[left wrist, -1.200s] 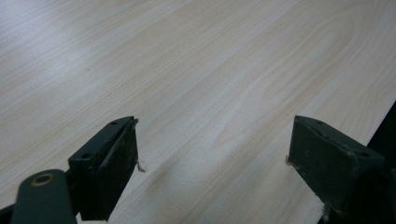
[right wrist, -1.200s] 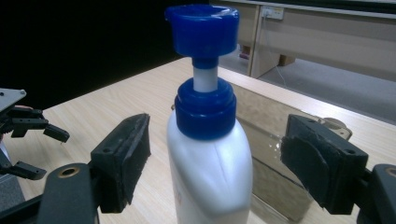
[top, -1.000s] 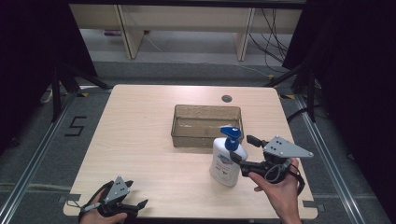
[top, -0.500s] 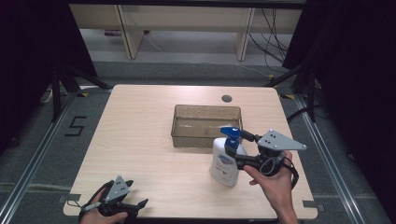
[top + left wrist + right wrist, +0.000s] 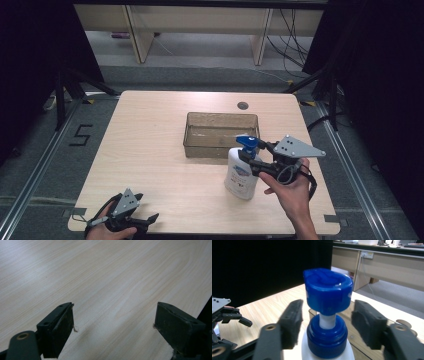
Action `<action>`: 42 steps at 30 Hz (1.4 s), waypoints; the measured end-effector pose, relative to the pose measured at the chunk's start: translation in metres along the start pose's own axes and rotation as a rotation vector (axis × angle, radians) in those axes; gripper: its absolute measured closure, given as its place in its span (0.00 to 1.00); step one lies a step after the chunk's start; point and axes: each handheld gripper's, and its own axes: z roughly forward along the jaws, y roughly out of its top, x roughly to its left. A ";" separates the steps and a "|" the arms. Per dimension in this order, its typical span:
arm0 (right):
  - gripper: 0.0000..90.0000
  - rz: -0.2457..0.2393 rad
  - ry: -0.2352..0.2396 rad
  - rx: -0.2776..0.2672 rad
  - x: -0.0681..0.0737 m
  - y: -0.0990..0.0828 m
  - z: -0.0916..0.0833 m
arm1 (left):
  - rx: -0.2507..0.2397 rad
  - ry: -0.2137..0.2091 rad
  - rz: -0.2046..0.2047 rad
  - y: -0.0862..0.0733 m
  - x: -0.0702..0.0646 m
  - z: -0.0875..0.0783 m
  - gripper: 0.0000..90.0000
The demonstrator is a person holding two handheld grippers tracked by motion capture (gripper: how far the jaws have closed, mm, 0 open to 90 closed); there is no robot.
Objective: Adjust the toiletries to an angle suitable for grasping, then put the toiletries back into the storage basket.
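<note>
Right gripper view: right gripper [image 5: 325, 327] jaws have just been closing around the pump bottle's [image 5: 241, 172] neck (not touching yet); left gripper [image 5: 113, 326] stays wide.

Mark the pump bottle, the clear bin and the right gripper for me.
pump bottle [image 5: 241, 175], high view, white body at the label.
clear bin [image 5: 220, 149], high view, near wall.
right gripper [image 5: 327, 326], right gripper view, midway between its fingertips, astride the pump neck.

The right gripper [image 5: 254, 158] has advanced slightly to the pump bottle [image 5: 241, 172]. Its jaws have just been closing and now flank the blue pump neck [image 5: 327, 333], a gap remaining on each side; the pads are not yet touching.
</note>
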 end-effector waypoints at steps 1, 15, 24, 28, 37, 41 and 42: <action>0.51 -0.002 0.008 -0.016 -0.001 0.000 0.001 | 0.000 0.000 0.000 0.000 0.000 0.000 0.17; 0.67 -0.009 0.014 -0.029 0.001 -0.001 0.003 | 0.007 0.003 0.010 0.000 -0.001 -0.003 0.17; 0.69 -0.022 -0.021 -0.049 0.003 0.000 0.003 | 0.000 0.000 0.009 -0.001 -0.002 -0.005 0.17; 0.69 -0.010 -0.029 -0.048 0.005 -0.001 0.003 | 0.011 0.016 0.025 -0.001 -0.002 -0.005 0.17; 0.69 0.000 -0.039 -0.047 0.006 -0.001 0.003 | 0.003 0.013 0.026 -0.001 -0.002 -0.005 0.17; 0.69 0.006 -0.056 -0.063 0.001 -0.001 0.002 | 0.003 0.009 0.013 -0.001 -0.003 -0.004 0.17; 0.69 0.020 -0.045 -0.057 0.001 0.000 0.002 | 0.016 0.012 0.027 -0.001 -0.002 -0.005 0.17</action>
